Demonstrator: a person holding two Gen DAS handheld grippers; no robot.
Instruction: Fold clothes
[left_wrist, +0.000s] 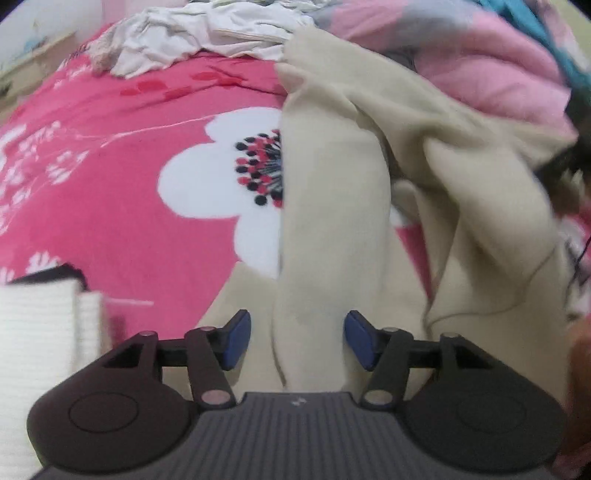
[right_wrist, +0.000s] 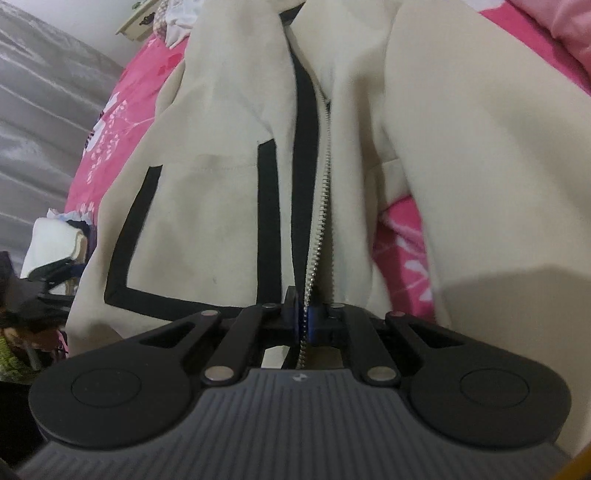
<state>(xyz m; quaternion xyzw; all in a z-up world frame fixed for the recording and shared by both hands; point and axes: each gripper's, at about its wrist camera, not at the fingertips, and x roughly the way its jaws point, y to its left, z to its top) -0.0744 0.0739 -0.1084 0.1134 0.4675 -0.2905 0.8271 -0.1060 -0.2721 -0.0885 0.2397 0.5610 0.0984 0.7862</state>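
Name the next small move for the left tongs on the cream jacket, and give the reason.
Probably close the left tongs: they stand open astride a fold of the cream jacket, gripping nothing, while the right tongs are shut on its zipper edge.

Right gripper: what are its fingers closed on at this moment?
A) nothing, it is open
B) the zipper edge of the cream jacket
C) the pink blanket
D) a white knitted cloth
B: in the right wrist view the right gripper is shut, with the metal zipper of the cream jacket running between its blue pads.
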